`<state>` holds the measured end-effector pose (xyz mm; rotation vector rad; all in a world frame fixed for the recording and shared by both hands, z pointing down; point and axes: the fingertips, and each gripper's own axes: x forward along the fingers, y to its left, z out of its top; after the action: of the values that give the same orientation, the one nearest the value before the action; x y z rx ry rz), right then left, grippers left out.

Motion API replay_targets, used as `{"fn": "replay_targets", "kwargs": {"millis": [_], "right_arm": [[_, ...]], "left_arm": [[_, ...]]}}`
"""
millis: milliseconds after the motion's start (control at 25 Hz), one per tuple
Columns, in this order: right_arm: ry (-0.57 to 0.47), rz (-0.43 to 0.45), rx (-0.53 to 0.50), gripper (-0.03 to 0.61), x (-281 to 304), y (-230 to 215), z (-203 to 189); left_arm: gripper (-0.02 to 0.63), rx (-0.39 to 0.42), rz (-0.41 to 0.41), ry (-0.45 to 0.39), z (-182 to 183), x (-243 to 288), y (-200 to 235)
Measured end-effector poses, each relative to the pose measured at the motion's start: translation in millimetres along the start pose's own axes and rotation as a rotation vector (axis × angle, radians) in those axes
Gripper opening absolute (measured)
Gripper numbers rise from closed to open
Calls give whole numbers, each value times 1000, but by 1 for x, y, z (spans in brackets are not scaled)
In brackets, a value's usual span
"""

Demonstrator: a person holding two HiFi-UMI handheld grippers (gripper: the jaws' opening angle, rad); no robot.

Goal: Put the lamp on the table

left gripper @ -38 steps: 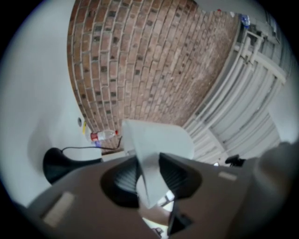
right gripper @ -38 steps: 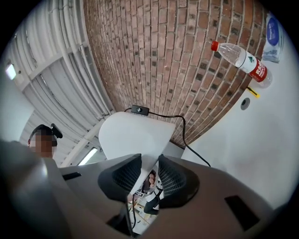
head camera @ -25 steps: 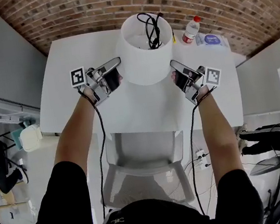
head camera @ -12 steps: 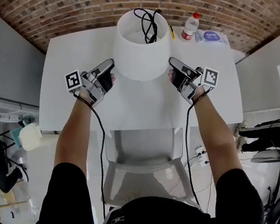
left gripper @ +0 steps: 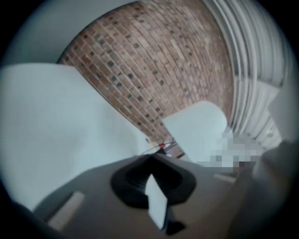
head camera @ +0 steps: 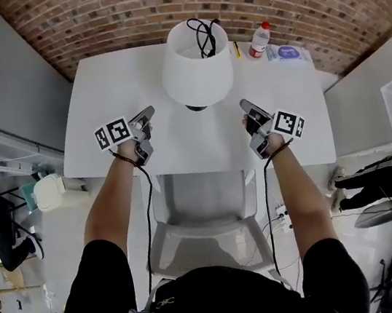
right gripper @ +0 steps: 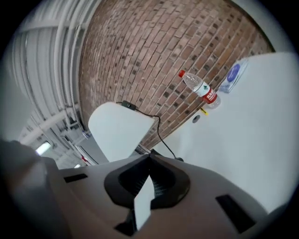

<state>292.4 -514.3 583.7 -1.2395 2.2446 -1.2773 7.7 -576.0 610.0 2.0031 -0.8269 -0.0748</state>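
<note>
Lamp [head camera: 197, 71] lowered onto table [head camera: 97, 94] — bottle [head camera: 259, 39], perhaps pen [head camera: 237, 50], behind

The lamp [head camera: 197, 71] stands mid-bench toward the far edge and blocks the centre. A bottle [head camera: 259, 39] and a packet [head camera: 286, 52] crowd the far right corner. The bench [head camera: 105, 93] is open along its left side and near edge, where a chair [head camera: 205, 213] is tucked close.

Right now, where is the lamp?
In the head view the lamp stands upright on the white table, toward its far edge by the brick wall, with the water bottle off to its right.
</note>
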Motion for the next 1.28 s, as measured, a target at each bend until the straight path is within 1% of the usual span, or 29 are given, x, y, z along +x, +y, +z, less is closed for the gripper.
{"fn": "replay_targets", "kwargs": {"millis": [40, 80, 120, 200, 280, 360, 440, 520, 600, 720, 760, 840, 920, 1080, 1280], "right_arm": [[15, -60, -43, -1, -4, 1, -8], [28, -115, -87, -2, -9, 3, -15], [36, -168, -132, -2, -15, 5, -22], [46, -269, -213, -2, -28, 12, -38], [46, -351, -287, -2, -41, 26, -54], [29, -393, -356, -2, -52, 50, -63], [-4, -401, -422, -2, -61, 83, -64], [-40, -386, -494, -2, -67, 120, -62], [-69, -357, -570, -2, -72, 156, -60], [-104, -333, -675, -2, -82, 201, -62], [-116, -334, -701, -2, -85, 213, -63], [-129, -337, -738, -2, -92, 232, -67], [-131, -335, -754, -2, -100, 247, -70], [-149, -337, -778, -2, -110, 267, -71], [-151, -336, -750, -2, -116, 268, -80]], "left_arm": [[0, 69, 70, 26, -6, -3, -1], [-2, 129, 124, 42, -11, -6, -4], [-2, 183, 162, 47, -15, -9, -11], [-2, 284, 217, 33, -20, -19, -29], [-2, 394, 275, -6, -22, -33, -52], [-2, 507, 312, -51, -23, -47, -81], [-2, 610, 321, -88, -24, -60, -113], [-2, 673, 325, -117, -27, -74, -143], [-2, 695, 331, -154, -29, -90, -169], [-2, 674, 347, -217, -27, -117, -200], [-2, 678, 353, -221, -27, -125, -208], [-2, 715, 368, -203, -32, -137, -221], [-2, 744, 370, -172, -43, -145, -232], [-2, 741, 332, -146, -58, -150, -249], [-2, 753, 319, -126, -66, -151, -257]]}}
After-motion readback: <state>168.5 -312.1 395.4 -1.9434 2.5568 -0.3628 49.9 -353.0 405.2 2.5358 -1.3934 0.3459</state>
